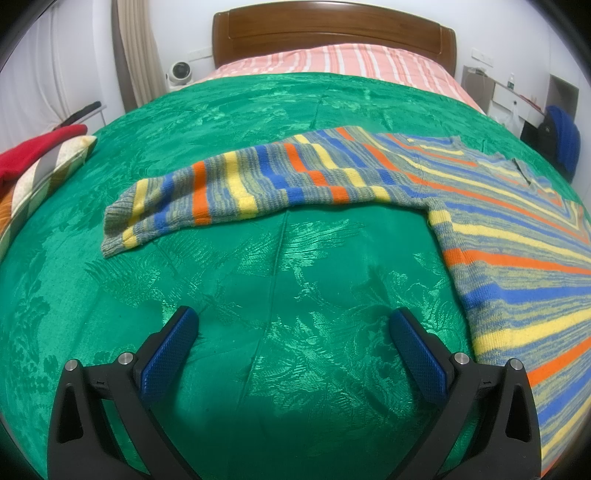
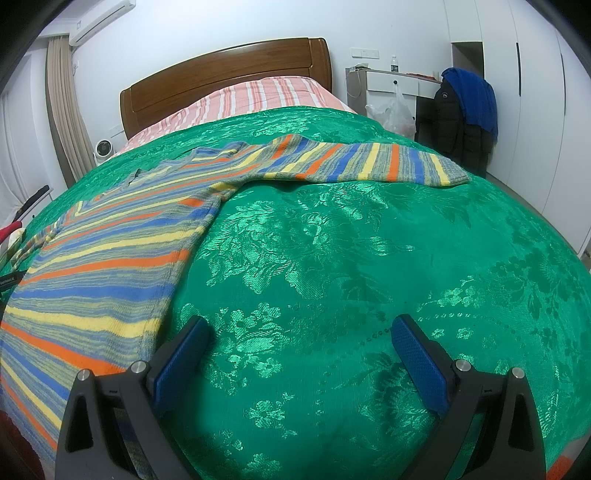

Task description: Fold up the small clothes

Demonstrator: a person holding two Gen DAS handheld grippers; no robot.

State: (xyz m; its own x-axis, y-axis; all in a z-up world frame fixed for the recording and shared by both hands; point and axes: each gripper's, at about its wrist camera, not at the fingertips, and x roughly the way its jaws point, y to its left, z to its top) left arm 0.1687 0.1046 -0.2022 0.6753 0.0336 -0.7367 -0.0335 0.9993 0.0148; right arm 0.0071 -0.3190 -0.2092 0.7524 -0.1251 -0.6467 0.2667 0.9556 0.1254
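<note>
A striped knit sweater [image 1: 509, 229] in blue, yellow, orange and grey lies spread flat on the green bedspread [image 1: 258, 280]. In the left wrist view its body fills the right side and one sleeve [image 1: 229, 188] stretches out to the left. In the right wrist view the sweater [image 2: 103, 258] body lies at the left and the other sleeve [image 2: 373, 162] reaches right. My left gripper [image 1: 293, 321] hovers open over bare bedspread, left of the sweater's hem. My right gripper [image 2: 301, 330] stands open just right of the sweater's side edge, holding nothing.
A wooden headboard [image 1: 332, 33] and pink striped sheet [image 1: 332, 61] lie at the far end. Pillows and a red cloth [image 1: 37, 151] sit at the bed's left edge. A dark jacket with a blue cloth [image 2: 465, 110], a white desk and a plastic bag stand beyond the right side.
</note>
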